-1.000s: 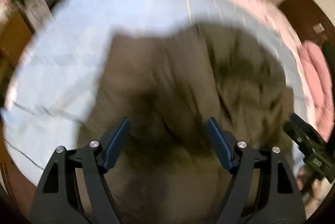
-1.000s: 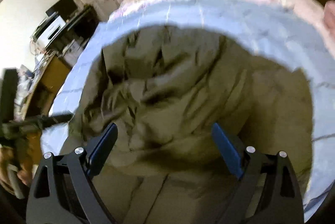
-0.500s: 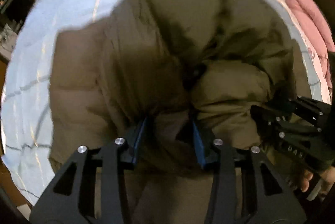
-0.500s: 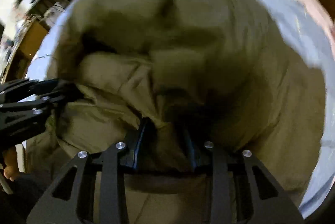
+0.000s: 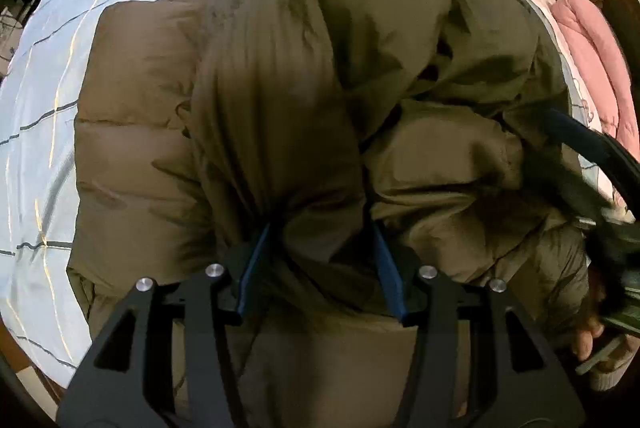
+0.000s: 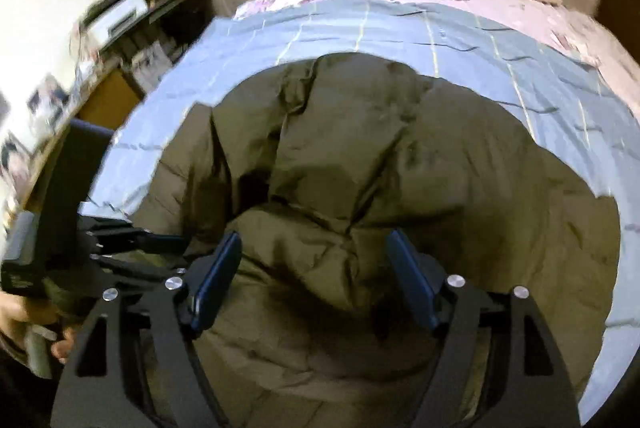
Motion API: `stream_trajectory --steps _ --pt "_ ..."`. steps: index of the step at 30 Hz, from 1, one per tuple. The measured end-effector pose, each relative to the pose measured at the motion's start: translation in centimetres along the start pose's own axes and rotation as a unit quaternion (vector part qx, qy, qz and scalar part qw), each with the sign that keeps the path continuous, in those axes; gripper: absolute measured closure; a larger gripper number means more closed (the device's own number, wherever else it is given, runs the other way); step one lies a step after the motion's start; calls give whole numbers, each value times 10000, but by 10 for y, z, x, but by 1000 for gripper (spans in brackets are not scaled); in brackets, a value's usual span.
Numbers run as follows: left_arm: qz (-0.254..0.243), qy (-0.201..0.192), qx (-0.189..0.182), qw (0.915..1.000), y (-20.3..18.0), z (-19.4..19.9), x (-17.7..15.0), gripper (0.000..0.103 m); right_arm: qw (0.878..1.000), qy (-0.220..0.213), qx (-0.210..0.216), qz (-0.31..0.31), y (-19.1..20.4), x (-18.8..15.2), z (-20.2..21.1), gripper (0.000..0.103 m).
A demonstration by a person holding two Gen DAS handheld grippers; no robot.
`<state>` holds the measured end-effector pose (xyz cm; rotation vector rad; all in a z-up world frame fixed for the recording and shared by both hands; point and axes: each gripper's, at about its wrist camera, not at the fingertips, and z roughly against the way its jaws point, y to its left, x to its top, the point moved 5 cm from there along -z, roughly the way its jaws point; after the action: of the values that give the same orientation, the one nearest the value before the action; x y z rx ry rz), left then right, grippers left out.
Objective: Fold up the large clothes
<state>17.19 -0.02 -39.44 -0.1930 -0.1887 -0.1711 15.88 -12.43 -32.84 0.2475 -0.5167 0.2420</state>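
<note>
**Materials and finishes**

Olive-green puffy quilted jacket (image 5: 280, 88): smooth woven shell, faint sheen, softly creased. Light-blue checked bedsheet (image 5: 44, 100): matt cloth. Left gripper (image 5: 320, 248): matt black plastic frame, blue pads (image 5: 252, 264), bright metal screws. Pink padded blanket (image 5: 596, 68): soft cloth.

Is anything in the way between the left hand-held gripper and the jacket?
Nothing visible. The left hand-held gripper is already clamped on a bunched fold of the jacket, which lies on the blue bedspread.

both wrist cams close over the olive jacket (image 5: 280, 88) (image 6: 400, 156) on bed, looking fwd/down; each catches the other gripper.
</note>
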Motion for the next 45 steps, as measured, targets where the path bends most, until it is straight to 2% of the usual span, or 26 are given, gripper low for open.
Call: stream_trajectory --steps 1,3,4,5,8,9,13,16,19,21,22,23,26,28,29,30,31,32,33,36,41,44,45 --pt "-57 -5 23 10000 0 -1 -1 50 9991 203 -334 188 2 -4 -15 27" --pt "-156 -1 65 9999 -3 -3 0 47 9958 308 -679 533 5 -9 -28 27" --pt "-167 17 83 9998 -3 -4 0 43 9932 304 -850 739 7 -11 -35 27" --pt "-151 48 82 9998 -2 -6 0 41 9927 301 -863 785 5 -12 -40 28" --pt "-82 95 -3 9999 7 -9 -2 40 9971 368 -484 460 -3 -15 -37 79" --pt "-28 112 -37 9999 10 -10 -2 40 9980 366 -352 364 -4 -15 -36 91" --pt "57 134 -97 9998 17 -10 -8 40 9992 254 322 -26 -17 -14 -1 98" --pt "91 160 -168 9997 25 -1 -20 37 9978 152 631 -122 -19 -18 32 103" --pt "81 182 -139 9997 32 0 -23 37 9964 167 834 25 -12 -18 57 103" --pt "15 116 -1 9999 30 2 -21 37 9973 261 640 256 -10 -22 63 103" --pt "-32 60 88 9999 26 5 -21 36 9984 266 384 315 -13 -26 64 103" --pt "-103 -54 258 9996 25 9 -20 34 9991 225 246 253 -17 -26 63 103" --pt "-275 -497 647 9963 18 26 -16 28 9987 123 471 -120 -27 -26 58 103" --pt "-422 -839 566 9940 10 40 -13 28 9979 168 503 -378 -33 -34 57 103" --pt "-492 -894 459 9937 5 43 -13 32 9971 308 495 -491 -35 -37 51 103" --pt "-546 -827 426 9942 4 39 -13 36 9963 486 427 -567 -37 -42 42 103" --pt "-625 -664 409 9950 3 32 -16 50 9958 614 337 -594 -38 -47 34 103" --pt "-686 -465 409 9957 -1 21 -18 58 9951 752 226 -594 -40 -51 26 103" --pt "-733 -245 474 9959 -1 7 -21 58 9934 982 37 -593 -41 -58 11 103" --pt "-899 9 713 9934 8 -14 -21 56 9881 1346 -69 -744 -45 -77 -14 103" --pt "-1164 225 1105 9868 7 -35 -23 56 9874 1466 -314 -504 -36 -82 -27 103" --pt "-998 89 890 9910 10 -21 -18 54 9892 1348 -107 -573 -35 -73 -9 94" --pt "-976 -149 766 9922 12 -5 -14 49 9900 1242 13 -664 -37 -69 -1 69"
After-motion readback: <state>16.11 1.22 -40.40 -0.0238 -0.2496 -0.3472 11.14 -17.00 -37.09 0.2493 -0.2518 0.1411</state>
